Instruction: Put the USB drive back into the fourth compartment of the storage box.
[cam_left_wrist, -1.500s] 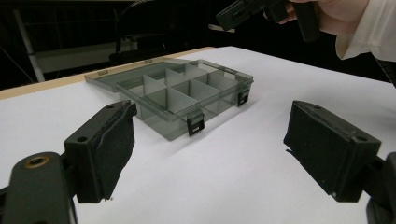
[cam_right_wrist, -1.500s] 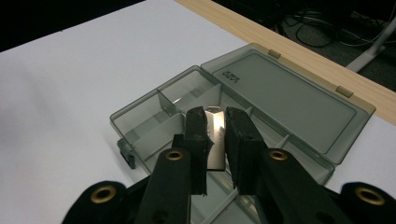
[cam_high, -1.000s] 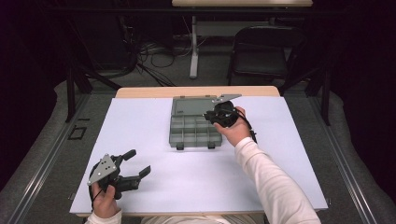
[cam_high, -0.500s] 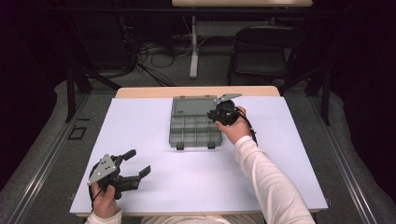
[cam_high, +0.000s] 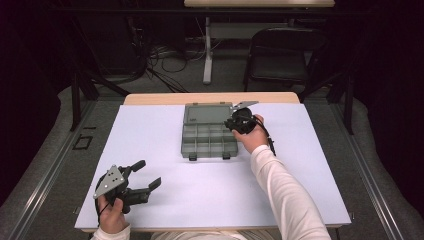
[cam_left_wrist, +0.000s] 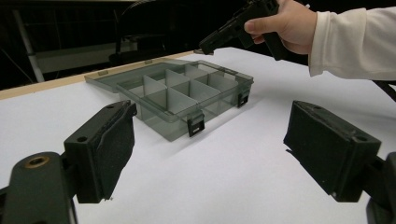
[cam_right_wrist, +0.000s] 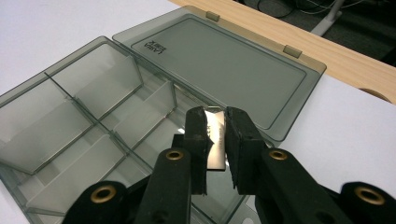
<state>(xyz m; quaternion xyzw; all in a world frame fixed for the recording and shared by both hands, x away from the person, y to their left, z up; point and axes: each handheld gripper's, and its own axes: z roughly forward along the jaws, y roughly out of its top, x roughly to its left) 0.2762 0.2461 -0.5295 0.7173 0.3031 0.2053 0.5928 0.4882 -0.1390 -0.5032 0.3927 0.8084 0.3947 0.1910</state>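
Meanwhile the right gripper (cam_right_wrist: 215, 140) pinched a small shiny metal piece (cam_right_wrist: 215, 142) above the compartment box (cam_high: 209, 139), mid-table, lid flat. The left gripper (cam_high: 145, 175) rested wide apart, holding nothing.

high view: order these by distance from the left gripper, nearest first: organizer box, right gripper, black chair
1. organizer box: mid-table, up and to the right of the left gripper, lid laid open flat.
2. right gripper: over the box's far right corner, shut on a small clear divider.
3. black chair: on the floor beyond the table's far edge.
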